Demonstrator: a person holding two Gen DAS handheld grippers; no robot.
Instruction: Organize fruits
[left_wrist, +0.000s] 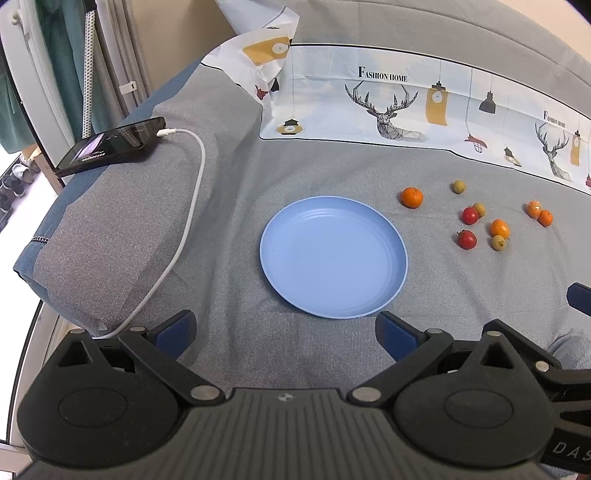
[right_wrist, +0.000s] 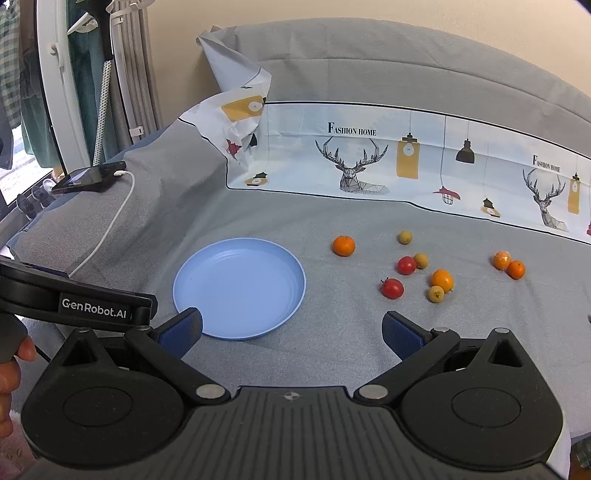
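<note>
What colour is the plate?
Light blue, plain, no pattern. The plate shows best in the left wrist view, centred and empty.

I see grey bed cover (left_wrist: 229, 192) | blue plate (left_wrist: 332, 258) at centre | small fruits (left_wrist: 467, 239) scattered right | phone (left_wrist: 110, 146) on pillow (left_wrist: 110, 229), left

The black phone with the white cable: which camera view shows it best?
The left wrist view: the black phone with the white cable appears large, its screen and plug clear. In the right wrist view the phone is smaller, near the left edge, seen edge-on.
</note>
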